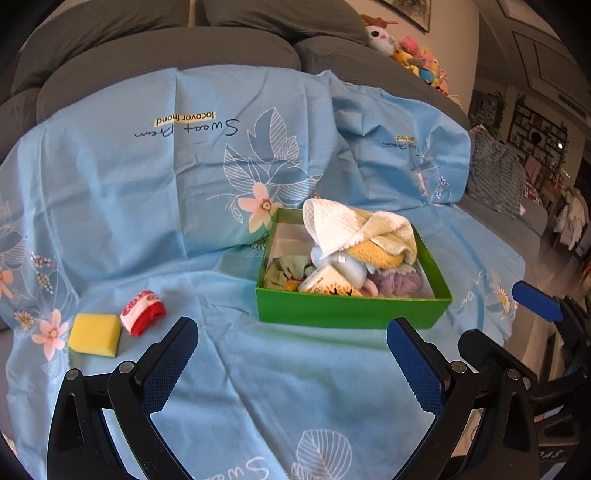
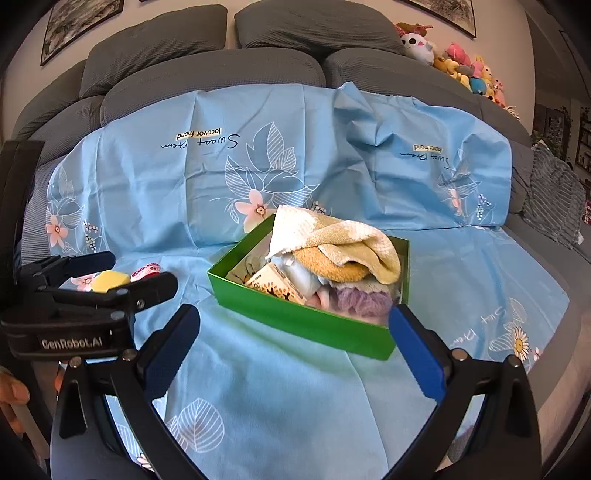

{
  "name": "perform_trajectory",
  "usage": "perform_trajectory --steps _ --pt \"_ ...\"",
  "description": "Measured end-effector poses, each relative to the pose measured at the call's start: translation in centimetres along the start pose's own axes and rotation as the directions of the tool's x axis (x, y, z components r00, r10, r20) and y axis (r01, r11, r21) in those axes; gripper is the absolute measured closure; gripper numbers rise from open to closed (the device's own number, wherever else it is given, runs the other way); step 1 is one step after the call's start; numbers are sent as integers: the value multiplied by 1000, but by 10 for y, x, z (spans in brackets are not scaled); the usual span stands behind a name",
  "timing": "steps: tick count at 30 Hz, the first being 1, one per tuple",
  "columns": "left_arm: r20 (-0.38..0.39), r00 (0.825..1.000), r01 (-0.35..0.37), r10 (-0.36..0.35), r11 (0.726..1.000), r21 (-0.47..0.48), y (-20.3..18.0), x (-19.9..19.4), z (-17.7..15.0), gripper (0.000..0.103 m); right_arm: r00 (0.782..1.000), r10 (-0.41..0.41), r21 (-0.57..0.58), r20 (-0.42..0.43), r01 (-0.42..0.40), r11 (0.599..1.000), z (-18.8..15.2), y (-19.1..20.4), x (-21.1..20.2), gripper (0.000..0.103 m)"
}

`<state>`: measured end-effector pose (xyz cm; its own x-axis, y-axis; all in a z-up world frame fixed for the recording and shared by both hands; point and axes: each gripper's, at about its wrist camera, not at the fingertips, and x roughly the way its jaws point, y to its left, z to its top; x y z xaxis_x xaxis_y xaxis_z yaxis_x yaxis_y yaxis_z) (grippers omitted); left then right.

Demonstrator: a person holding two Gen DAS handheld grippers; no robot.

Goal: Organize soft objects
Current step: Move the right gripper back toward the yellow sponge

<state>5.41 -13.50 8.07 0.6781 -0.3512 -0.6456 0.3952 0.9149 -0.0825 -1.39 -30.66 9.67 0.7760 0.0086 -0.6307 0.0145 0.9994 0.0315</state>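
A green box (image 1: 351, 310) on a blue sheet (image 1: 147, 184) over a sofa is heaped with towels (image 1: 354, 229) and other soft items, while a yellow sponge (image 1: 95, 334) and red-and-white sock (image 1: 142, 312) remain outside, with the left gripper (image 1: 291, 332) and right gripper (image 2: 293, 319) both open and empty.

Grey sofa (image 2: 207, 70), framed pictures (image 2: 81, 26) above

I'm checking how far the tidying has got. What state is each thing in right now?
green box: open, no lid, piled full of soft things
white and yellow towel: heaped on top, above the rim
yellow sponge: outside the box, on the blue sheet
red and white sock: rolled, beside the sponge
left gripper: open, empty
right gripper: open, empty
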Motion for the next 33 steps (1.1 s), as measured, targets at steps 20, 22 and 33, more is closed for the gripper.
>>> perform_trajectory --steps 20,22,33 --pt "-23 1000 -14 13 997 -81 40 -13 -61 1 999 17 -9 -31 -17 1000 -31 27 -11 1" --pt "-42 999 -24 19 994 -105 52 -9 -72 1 998 23 -22 -59 -24 999 -37 33 -4 1" --pt "-97 986 -162 139 942 -295 170 -2 -111 1 962 207 -132 -176 -232 964 -59 111 45 1"
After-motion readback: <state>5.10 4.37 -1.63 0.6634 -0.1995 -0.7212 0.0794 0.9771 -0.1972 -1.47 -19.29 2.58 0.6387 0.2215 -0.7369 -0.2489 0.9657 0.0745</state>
